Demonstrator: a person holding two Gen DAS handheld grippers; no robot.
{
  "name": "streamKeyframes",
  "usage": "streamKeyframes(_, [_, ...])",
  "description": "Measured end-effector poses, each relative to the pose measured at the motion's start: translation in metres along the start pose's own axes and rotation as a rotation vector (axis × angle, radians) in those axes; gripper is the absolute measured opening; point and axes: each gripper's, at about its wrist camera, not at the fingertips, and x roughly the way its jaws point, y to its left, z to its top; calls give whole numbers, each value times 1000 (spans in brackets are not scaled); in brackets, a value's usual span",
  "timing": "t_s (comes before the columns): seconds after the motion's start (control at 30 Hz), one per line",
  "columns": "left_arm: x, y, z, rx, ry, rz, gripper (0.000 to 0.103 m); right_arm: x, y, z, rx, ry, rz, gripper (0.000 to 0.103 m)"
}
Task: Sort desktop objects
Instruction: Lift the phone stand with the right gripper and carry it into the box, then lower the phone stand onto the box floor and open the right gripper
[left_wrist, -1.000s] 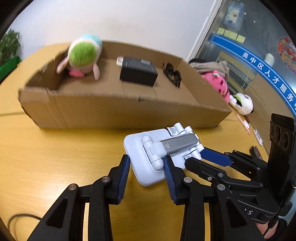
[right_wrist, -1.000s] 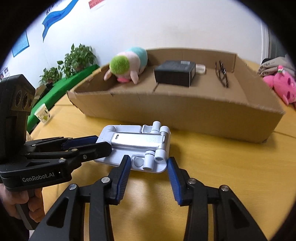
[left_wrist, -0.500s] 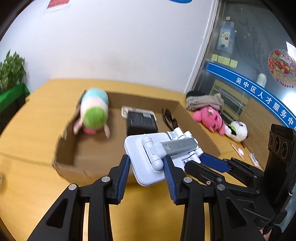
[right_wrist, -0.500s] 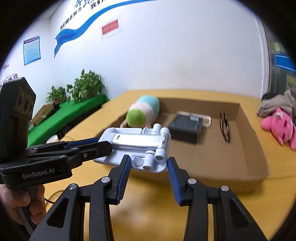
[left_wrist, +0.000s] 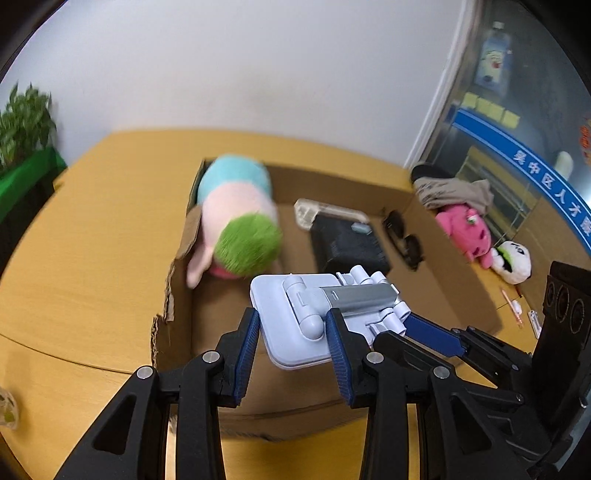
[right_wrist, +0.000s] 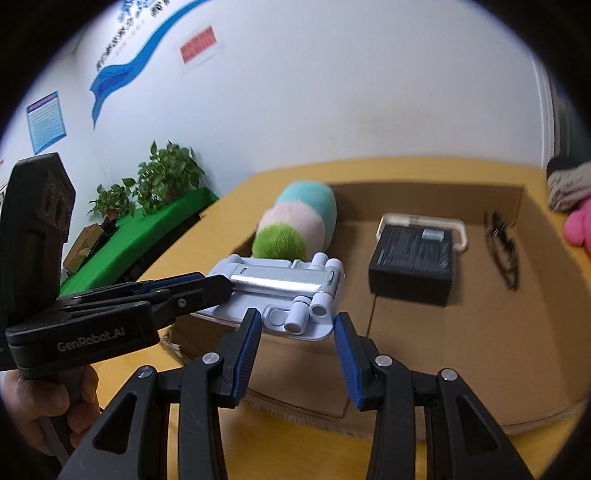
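Observation:
A white folding phone stand (left_wrist: 317, 314) with a silver arm is held in the air between both grippers, over the front part of the open cardboard box (left_wrist: 447, 266). My left gripper (left_wrist: 291, 328) is shut on the stand's flat base end. My right gripper (right_wrist: 297, 328) is shut on the stand's hinge end (right_wrist: 295, 295). The right gripper also shows in the left wrist view (left_wrist: 436, 336), and the left gripper shows in the right wrist view (right_wrist: 192, 291).
In the box lie a green, pink and blue plush toy (left_wrist: 240, 225), a black box (left_wrist: 351, 247) on a clear tray (left_wrist: 310, 210), and dark glasses (left_wrist: 404, 240). Pink and white plush toys (left_wrist: 465, 229) lie on the wooden table (left_wrist: 81, 236) right of the box.
Both grippers lifted the stand off the table and carried it forward over the box's front wall. The box now lies below the stand.

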Motion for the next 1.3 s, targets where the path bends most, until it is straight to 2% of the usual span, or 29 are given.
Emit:
streamKeyframes(0.27, [44,22,-5,-34,123,60,39,53,-5,-11,68,139,-1,39])
streamKeyframes(0.5, [60,20,-10,-10,159,101,39,69,-7,-17,60,211,-26,39])
streamKeyframes(0.6, [61,15,-10,5,152,109,40,68,-9,-19,55,217,-21,44])
streamKeyframes(0.67, [55,14,-8,-16,115,84,51,60,-13,-17,68,197,14,49])
streamKeyframes(0.7, [47,13,-7,-25,78,82,60,52,-14,-16,67,179,23,51])
streamKeyframes(0.73, [39,11,-7,-25,44,94,75,41,-16,-14,60,149,21,53])
streamKeyframes(0.77, [29,8,-7,-25,0,114,83,30,-16,-12,49,116,13,60])
streamKeyframes(0.8, [16,3,-9,-26,-61,127,93,11,-19,-10,23,63,-11,75])
streamKeyframes(0.83, [1,-1,-13,-22,-125,125,102,-5,-21,-9,-5,15,-42,82])
streamKeyframes(0.9, [-25,-13,-25,2,-257,121,103,-40,-29,-13,-71,-95,-137,85])
streamKeyframes(1.0, [-38,-34,-47,63,-365,123,103,-71,-53,-27,-117,-182,-258,86])
streamKeyframes(1.07, [-29,-46,-58,99,-376,145,103,-75,-73,-40,-104,-171,-287,86])
streamKeyframes(1.2, [9,-66,-75,146,-333,212,103,-68,-103,-61,-69,-154,-315,86])
streamKeyframes(1.27, [22,-70,-79,151,-320,239,103,-69,-105,-67,-67,-188,-306,86])
streamKeyframes(1.3, [25,-71,-81,155,-338,252,103,-69,-104,-68,-72,-199,-305,87])
